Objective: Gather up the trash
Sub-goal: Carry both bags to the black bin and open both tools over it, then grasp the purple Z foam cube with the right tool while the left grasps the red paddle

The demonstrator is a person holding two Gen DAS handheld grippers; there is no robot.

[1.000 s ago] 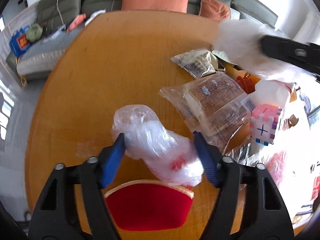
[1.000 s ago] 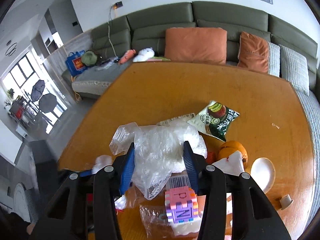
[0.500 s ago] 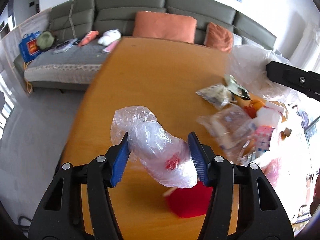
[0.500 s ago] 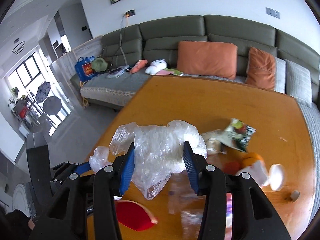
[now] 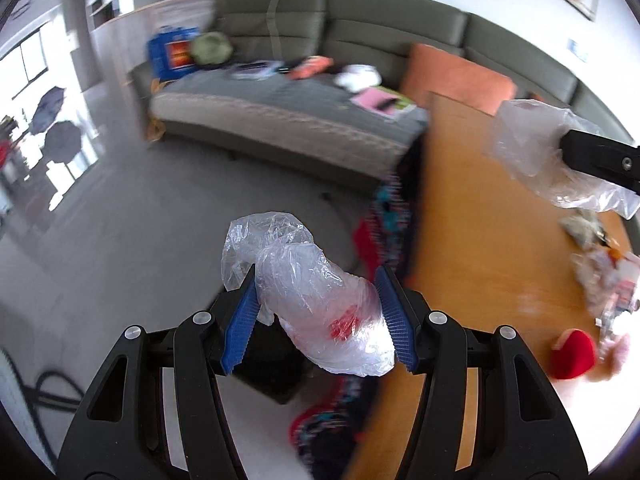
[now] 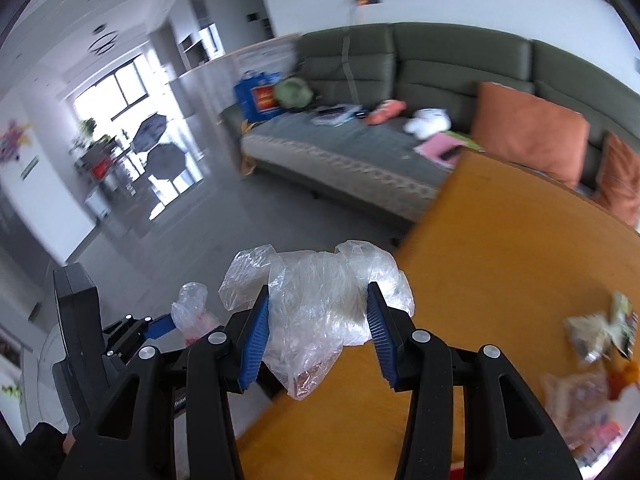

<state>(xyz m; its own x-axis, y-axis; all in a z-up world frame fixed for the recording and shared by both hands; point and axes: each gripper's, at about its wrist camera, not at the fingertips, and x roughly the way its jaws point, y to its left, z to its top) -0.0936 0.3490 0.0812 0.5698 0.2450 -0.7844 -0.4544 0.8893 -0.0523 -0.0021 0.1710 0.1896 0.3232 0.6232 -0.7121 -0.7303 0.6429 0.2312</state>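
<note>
Smooth orange wooden table [image 6: 500,264]; loose wrappers [image 6: 596,332] at its far side. Right gripper [image 6: 316,320] angled down over table's edge, clamped on crinkly clear plastic bag [image 6: 316,304]. Left gripper [image 5: 318,312], off table's edge, clamped on red-stained plastic wad [image 5: 320,300].

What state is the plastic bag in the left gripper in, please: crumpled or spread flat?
Crumpled. The bag is a wrinkled wad bulging between the left gripper's blue pads, with something red showing through.

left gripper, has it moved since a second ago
Yes. The left gripper, shut on its plastic bag, has swung off the wooden table leftward over the grey floor.
</note>
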